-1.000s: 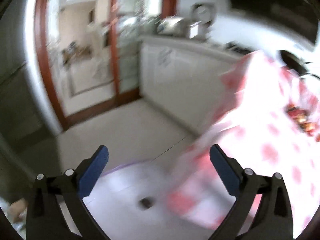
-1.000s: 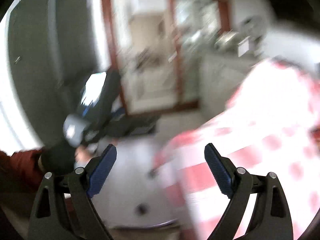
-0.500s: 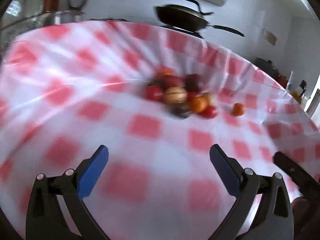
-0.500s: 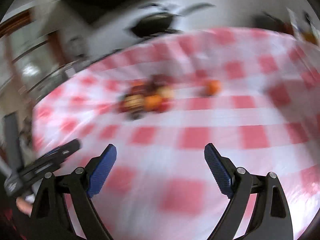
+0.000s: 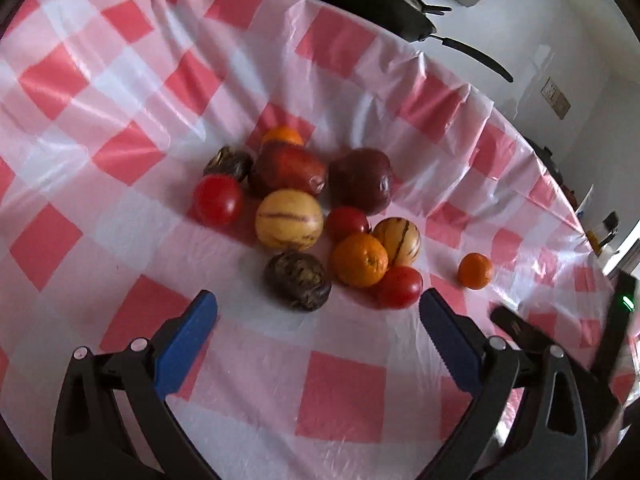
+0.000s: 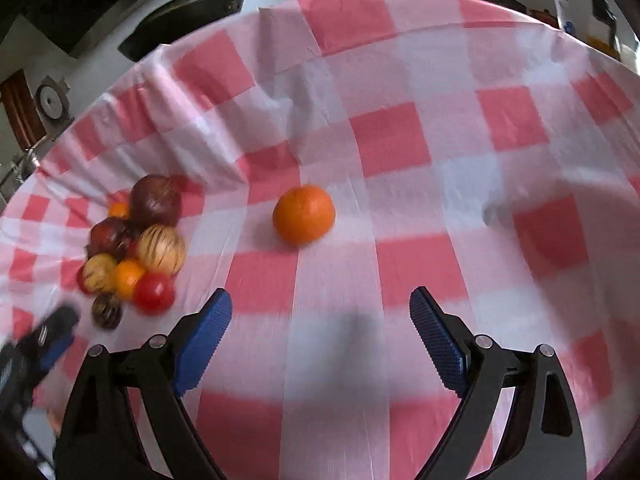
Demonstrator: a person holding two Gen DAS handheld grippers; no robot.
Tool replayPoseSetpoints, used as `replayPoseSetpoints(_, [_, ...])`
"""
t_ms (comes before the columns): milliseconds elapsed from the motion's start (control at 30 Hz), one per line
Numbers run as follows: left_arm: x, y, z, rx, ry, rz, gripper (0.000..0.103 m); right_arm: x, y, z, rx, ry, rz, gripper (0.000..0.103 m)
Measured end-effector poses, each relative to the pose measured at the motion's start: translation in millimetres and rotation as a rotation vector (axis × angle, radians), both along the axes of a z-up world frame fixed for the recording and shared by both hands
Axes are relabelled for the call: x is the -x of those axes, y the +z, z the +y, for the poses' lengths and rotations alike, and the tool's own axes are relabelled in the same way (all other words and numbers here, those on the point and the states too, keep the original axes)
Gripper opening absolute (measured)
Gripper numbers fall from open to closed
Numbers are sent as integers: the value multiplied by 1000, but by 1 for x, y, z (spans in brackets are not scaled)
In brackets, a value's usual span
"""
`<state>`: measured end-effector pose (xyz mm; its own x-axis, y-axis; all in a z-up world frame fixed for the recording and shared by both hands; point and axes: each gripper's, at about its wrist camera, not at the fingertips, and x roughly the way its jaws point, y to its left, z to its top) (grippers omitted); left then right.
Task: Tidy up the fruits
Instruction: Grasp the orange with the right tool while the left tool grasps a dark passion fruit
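A heap of several fruits lies on the red-and-white checked tablecloth: a dark wrinkled fruit, an orange, a yellow striped melon, red tomatoes and two dark red fruits. A lone orange lies apart to the right; it also shows in the right wrist view. My left gripper is open and empty, just short of the dark wrinkled fruit. My right gripper is open and empty, short of the lone orange. The heap sits to its left.
A black pan stands beyond the table's far edge; it also shows in the right wrist view. The right gripper's body shows at the right edge of the left wrist view. Bottles stand at the far right.
Both grippers swung from facing the kitchen floor and doorway to facing the table, then moved closer to the fruits. Both stayed open.
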<state>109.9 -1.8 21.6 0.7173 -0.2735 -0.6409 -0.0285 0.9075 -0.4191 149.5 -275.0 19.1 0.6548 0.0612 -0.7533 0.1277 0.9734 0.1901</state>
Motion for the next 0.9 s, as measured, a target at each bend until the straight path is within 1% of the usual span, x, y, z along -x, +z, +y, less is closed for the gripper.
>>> replayPoseSetpoints(67, [0,-2,3,-11,3,11,101,-19,0,4,14,-2,19,72])
replayPoseSetpoints(100, [-1,-5,4,-10,4,26,101,-29,-2,7,25,1,32,70])
replayPoseSetpoints(133, [-2,-6,7,8,3,38,101,-37,-3,10,35,9,38,68])
replayPoseSetpoints(200, [-6,-11,11,30,8,73,101,-51,-5,19,69,31,40,68])
replayPoseSetpoints(233, [-7,-12,12,35,9,73,101,-56,-6,24,93,39,41,64])
replayPoseSetpoints(267, [-7,-12,12,31,8,75,101,-60,-8,29,124,46,45,58])
replayPoseSetpoints(333, [-7,-12,9,5,1,79,101,-69,-14,36,165,53,84,58])
replayPoseSetpoints(400, [-7,-12,8,-6,-6,82,101,-72,-17,35,157,51,97,56])
replayPoseSetpoints(467, [-6,-12,9,-22,8,86,101,-71,-18,27,121,26,86,46])
replayPoseSetpoints(533, [-5,-12,12,-42,26,87,100,-69,-19,24,94,24,79,46])
replayPoseSetpoints(567, [-6,-11,12,-53,28,86,98,-68,-19,25,95,29,78,46])
replayPoseSetpoints(600, [-7,-11,11,-84,31,86,95,-68,-20,26,96,33,77,45])
replayPoseSetpoints(667, [-11,-10,5,-151,23,98,87,-67,-21,25,79,37,74,45])
replayPoseSetpoints(700, [-16,-11,-1,-186,8,109,85,-67,-22,24,67,34,72,45])
replayPoseSetpoints(800, [-27,-12,-12,-253,-9,120,81,-68,-25,21,43,31,69,45])
replayPoseSetpoints(900, [-36,-14,-20,-305,-25,127,76,-67,-28,17,36,30,67,46])
